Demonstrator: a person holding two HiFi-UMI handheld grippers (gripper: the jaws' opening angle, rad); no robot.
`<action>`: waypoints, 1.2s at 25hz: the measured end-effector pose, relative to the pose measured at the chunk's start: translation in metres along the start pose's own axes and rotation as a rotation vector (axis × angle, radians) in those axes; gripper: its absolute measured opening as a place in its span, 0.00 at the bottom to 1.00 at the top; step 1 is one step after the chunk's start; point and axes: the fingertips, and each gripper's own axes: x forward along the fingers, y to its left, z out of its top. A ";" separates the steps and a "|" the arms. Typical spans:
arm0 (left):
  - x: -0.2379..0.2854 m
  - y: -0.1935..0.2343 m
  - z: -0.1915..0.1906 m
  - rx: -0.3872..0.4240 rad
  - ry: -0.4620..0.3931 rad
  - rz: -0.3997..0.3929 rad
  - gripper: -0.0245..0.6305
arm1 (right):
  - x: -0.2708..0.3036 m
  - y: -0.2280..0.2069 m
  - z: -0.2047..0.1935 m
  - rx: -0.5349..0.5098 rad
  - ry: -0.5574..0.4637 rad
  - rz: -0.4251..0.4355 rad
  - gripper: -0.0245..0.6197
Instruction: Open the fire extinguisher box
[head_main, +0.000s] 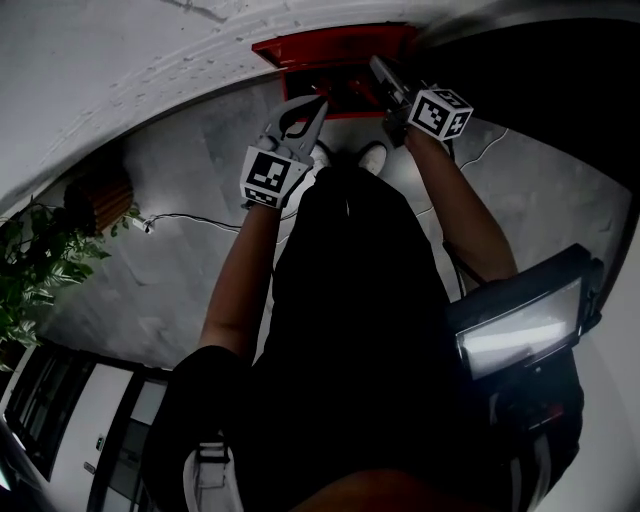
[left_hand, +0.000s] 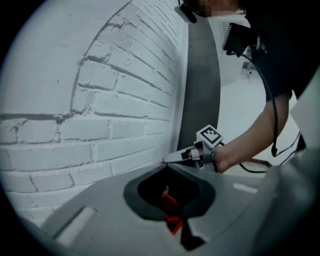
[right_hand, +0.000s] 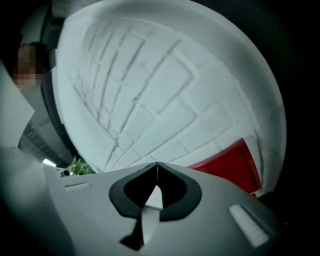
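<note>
1. Slippage is looking like the main risk. Both tongs are pressing their tips together with nothing pinched, so neither is holding any part of the fire extinguisher box (head_main: 335, 50). That box is sitting low against the white brick wall (left_hand: 100, 95), just beyond the person's shoes (head_main: 373, 155).
2. The left gripper (left_hand: 165, 163) is pointing down at the box's near edge, and a sliver of red is showing through the gap behind its closed tips. Pushing at the door with closed tips could send them skidding off the painted face without catching anything.
3. The right gripper (right_hand: 157, 165) is hovering close by the box's right part, jaws likewise closed, with only wall showing behind them. With both tools crowding one small spot, they could be knocking into each other.
4. Any latch, handle or door seam is proving impossible to make out. The head view is dark and is showing only the box's top and front rim, partly covered by the grippers.
5. The right gripper view is cutting the box off at its edge. No view is showing whether either tip is touching the box.
</note>
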 end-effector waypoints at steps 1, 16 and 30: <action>-0.007 -0.005 0.006 -0.007 -0.011 -0.005 0.04 | -0.008 0.022 0.003 -0.068 0.011 0.032 0.05; -0.105 -0.099 0.167 0.001 -0.214 -0.153 0.04 | -0.141 0.280 0.081 -0.590 -0.089 0.324 0.05; -0.126 -0.103 0.204 0.056 -0.274 -0.139 0.04 | -0.145 0.323 0.076 -0.714 -0.082 0.381 0.05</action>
